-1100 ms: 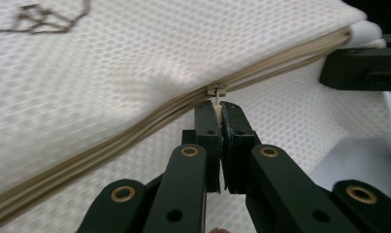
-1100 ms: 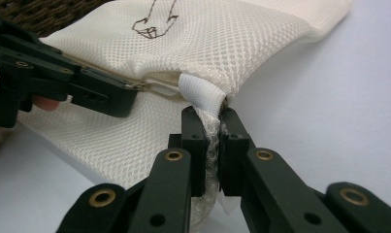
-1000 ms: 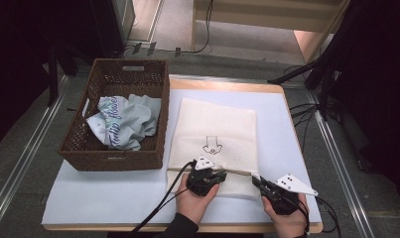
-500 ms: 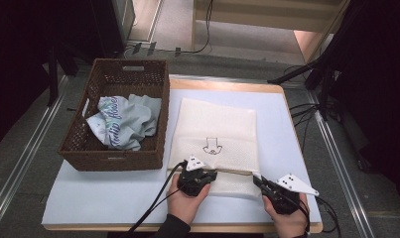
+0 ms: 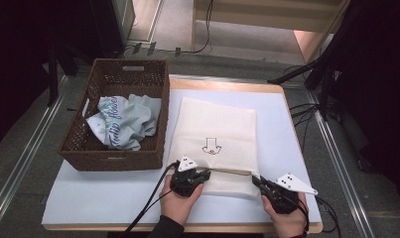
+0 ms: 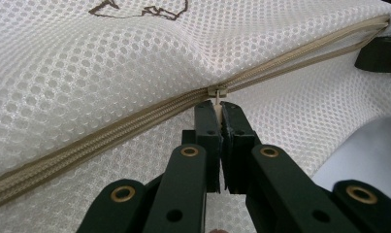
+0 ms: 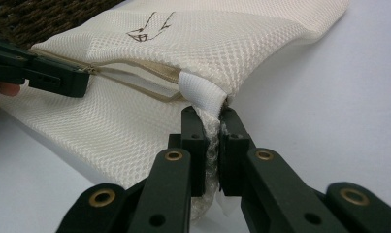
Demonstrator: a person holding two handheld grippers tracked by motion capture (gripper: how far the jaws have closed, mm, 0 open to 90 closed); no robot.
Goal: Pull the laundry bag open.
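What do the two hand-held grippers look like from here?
Both are black: the left hand-held gripper and right hand-held gripper each carry a pale grey three-cornered plate, trail a black cable, and have jaw arms with brass-coloured rivets. The left forearm wears a dark sleeve.

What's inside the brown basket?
The brown basket holds a crumpled pale cloth with blue writing on it. Anything underneath the cloth is covered, so I can't tell.

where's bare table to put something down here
Free: the white table strip right of the mesh bag, and the front-left corner below the wicker basket. Crowded: the front edge, where the left gripper and right gripper hold the bag, and the basket with its crumpled shirt.
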